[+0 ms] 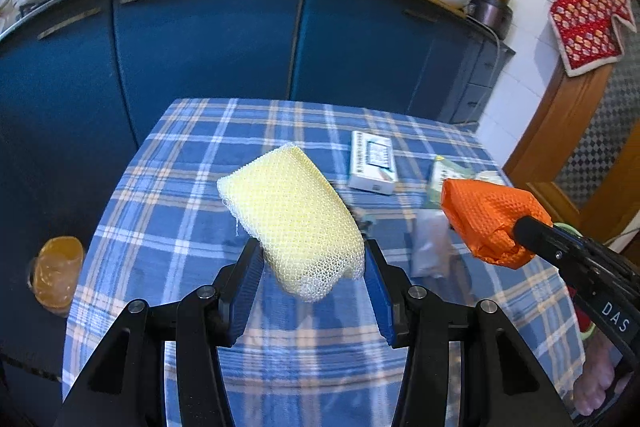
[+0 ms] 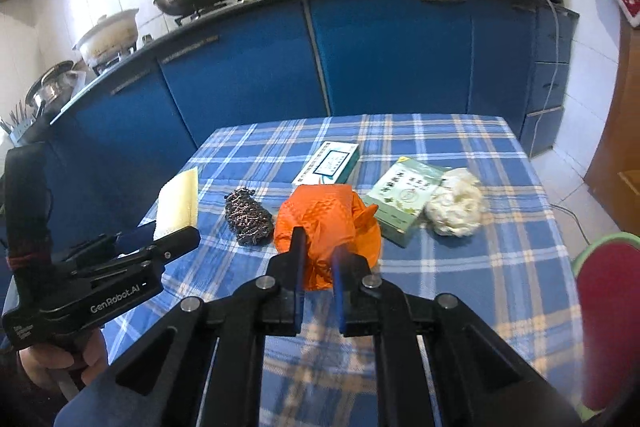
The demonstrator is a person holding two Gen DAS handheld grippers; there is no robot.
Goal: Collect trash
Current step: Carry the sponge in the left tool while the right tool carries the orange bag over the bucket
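Observation:
My left gripper [image 1: 314,259] is shut on a pale yellow mesh sponge [image 1: 294,219], held tilted above the blue checked tablecloth [image 1: 180,195]. From the right wrist view that sponge [image 2: 180,203] shows at the left with the left gripper [image 2: 160,239]. My right gripper [image 2: 318,257] is shut on a crumpled orange glove [image 2: 328,223], lifted off the cloth. In the left wrist view the orange glove [image 1: 488,223] hangs at the right, pinched by the right gripper [image 1: 516,231].
On the cloth lie a dark metal scourer [image 2: 246,215], a white box [image 2: 328,163], a green box [image 2: 404,195] and a white crumpled wad [image 2: 454,203]. An orange-lined bin [image 1: 58,273] stands on the floor to the left. Blue cabinets [image 2: 380,55] stand behind the table.

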